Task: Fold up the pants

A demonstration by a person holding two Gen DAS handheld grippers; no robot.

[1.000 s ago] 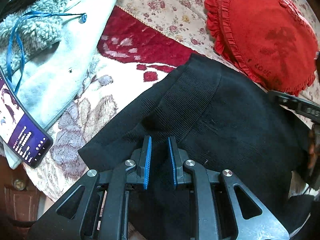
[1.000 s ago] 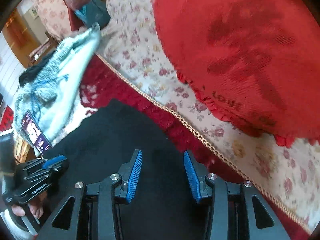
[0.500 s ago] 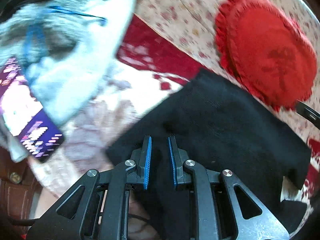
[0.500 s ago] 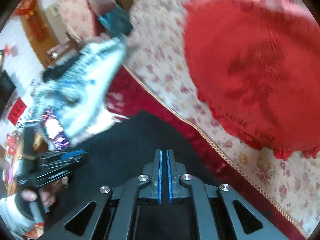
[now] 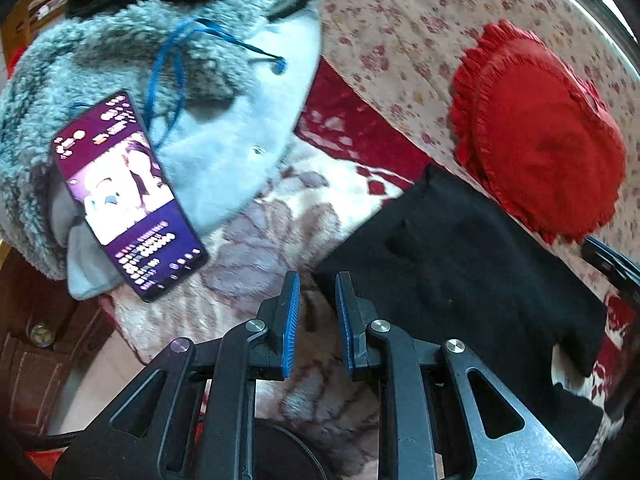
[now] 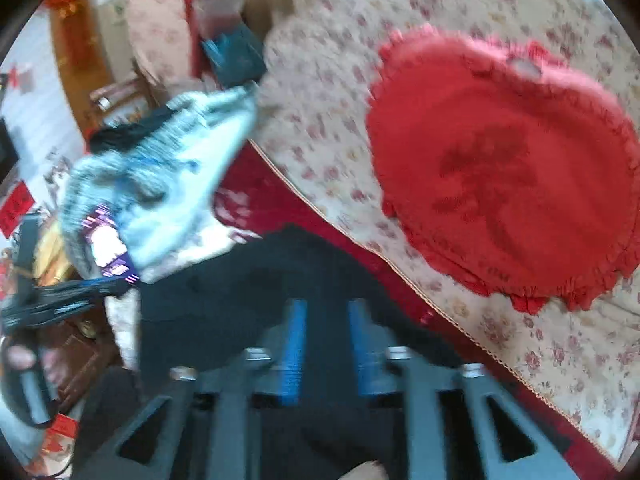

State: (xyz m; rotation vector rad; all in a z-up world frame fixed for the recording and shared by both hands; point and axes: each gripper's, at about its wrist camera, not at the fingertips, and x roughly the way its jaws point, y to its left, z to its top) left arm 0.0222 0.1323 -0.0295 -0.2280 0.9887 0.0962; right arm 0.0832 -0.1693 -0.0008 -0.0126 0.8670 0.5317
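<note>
Black pants lie folded on a patterned blanket, both grippers parted and holding nothing.

In the left wrist view the left gripper (image 5: 316, 320) sits at lower centre, its blue-padded jaws apart over the cream-and-mauve flowered blanket (image 5: 256, 248), just beside the left edge of the black pants (image 5: 460, 272), which fill the right middle of the frame. A deep red band of the blanket runs above them, then a floral sofa cover (image 5: 400, 20) across the top. A red heart-shaped cushion (image 5: 540, 152) rests at the upper right. At the upper left a grey fleece jacket (image 5: 224, 120) carries a lit phone (image 5: 128, 196). The right wrist view is blurred: the right gripper (image 6: 326, 348), jaws apart, hangs over the pants (image 6: 240, 292) at lower centre, with wooden furniture at the far left.
</note>
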